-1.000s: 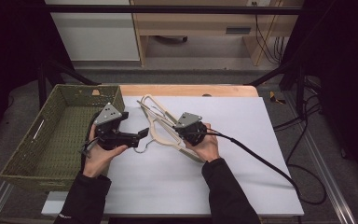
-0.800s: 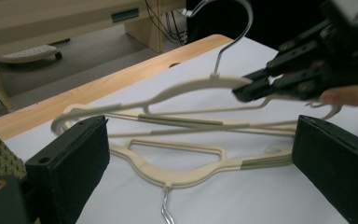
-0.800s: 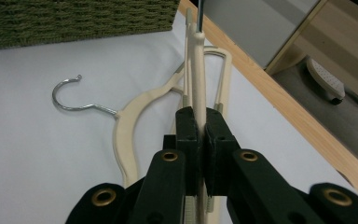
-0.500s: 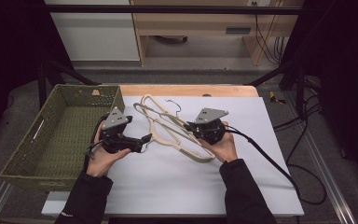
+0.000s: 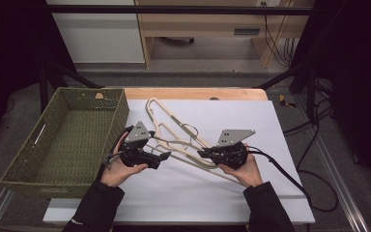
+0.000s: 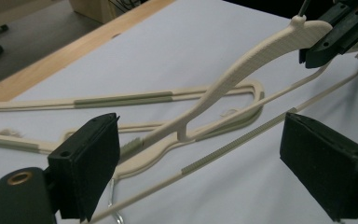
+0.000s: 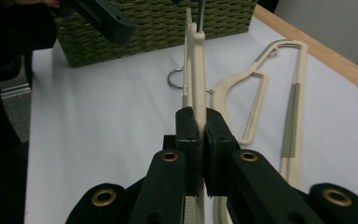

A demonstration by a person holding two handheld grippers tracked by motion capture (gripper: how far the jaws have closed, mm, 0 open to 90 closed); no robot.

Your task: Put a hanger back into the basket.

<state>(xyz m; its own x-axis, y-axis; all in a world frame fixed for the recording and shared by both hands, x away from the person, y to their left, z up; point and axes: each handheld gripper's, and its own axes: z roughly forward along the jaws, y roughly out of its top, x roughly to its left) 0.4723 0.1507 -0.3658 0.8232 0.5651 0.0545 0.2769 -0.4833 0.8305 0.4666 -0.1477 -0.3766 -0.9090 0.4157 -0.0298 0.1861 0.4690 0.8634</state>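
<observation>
Two cream plastic hangers lie crossed on the white table. My right gripper (image 5: 201,153) (image 7: 198,116) is shut on the end of one hanger (image 5: 186,145) (image 7: 195,56) and holds that end raised, on edge, a little off the table. The other hanger (image 5: 166,116) (image 7: 284,93) lies flat farther back. My left gripper (image 5: 167,155) (image 6: 200,123) faces the right one from the left. Its jaws have just been closing a little but still stand wide. The held hanger's (image 6: 242,70) thin bar runs between and ahead of them, and neither pad touches it.
A green woven basket (image 5: 89,91) (image 7: 168,23) stands at the table's left side, close behind my left hand. A wooden strip (image 5: 198,93) edges the table's far side. A black cable (image 5: 290,179) trails from the right gripper toward the near right.
Both hands have shifted right and nearer. The right gripper has drawn its hanger end out to the right and lifted it. The left gripper has sunk toward the hangers.
</observation>
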